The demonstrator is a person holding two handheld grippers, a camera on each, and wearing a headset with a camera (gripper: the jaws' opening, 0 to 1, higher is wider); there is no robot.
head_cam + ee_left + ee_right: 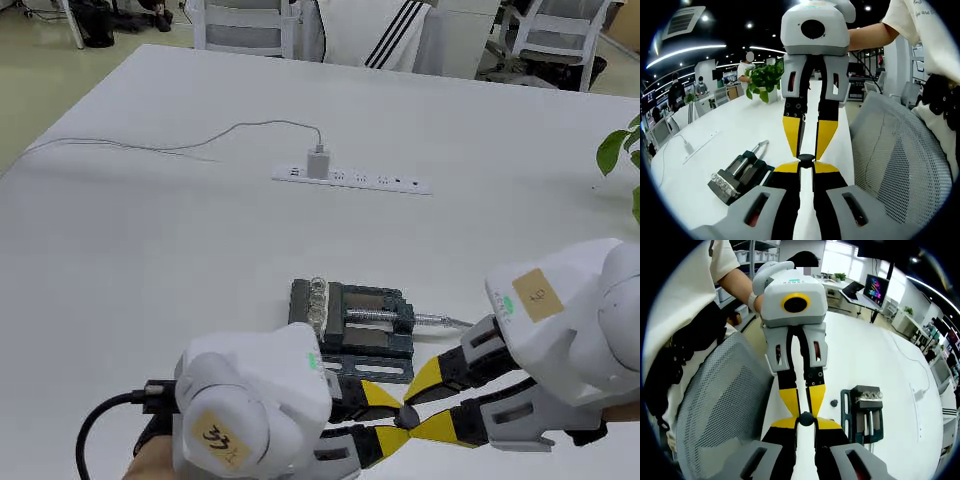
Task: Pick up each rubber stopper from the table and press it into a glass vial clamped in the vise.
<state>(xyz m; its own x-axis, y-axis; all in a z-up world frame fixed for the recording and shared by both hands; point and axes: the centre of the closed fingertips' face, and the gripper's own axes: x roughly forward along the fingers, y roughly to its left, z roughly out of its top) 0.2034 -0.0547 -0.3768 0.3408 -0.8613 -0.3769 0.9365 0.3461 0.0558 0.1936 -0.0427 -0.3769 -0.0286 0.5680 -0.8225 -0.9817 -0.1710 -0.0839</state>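
The left tongs (392, 417) and right tongs (421, 409) meet tip to tip over the near edge of the worktop (150, 250). Both are narrowed around one small dark rubber stopper (407, 415) held in the air between them, and I cannot tell which pair is truly clenched on it. The vise (360, 320) with its row of glass vials (317, 299) stands just beyond, and a second stopper (833, 403) lies beside it. The risk, as I judge it, is that one pair lets go before the other bites squarely, so the springy stopper squirts sideways and drops off the edge toward the mesh chair (900, 150).
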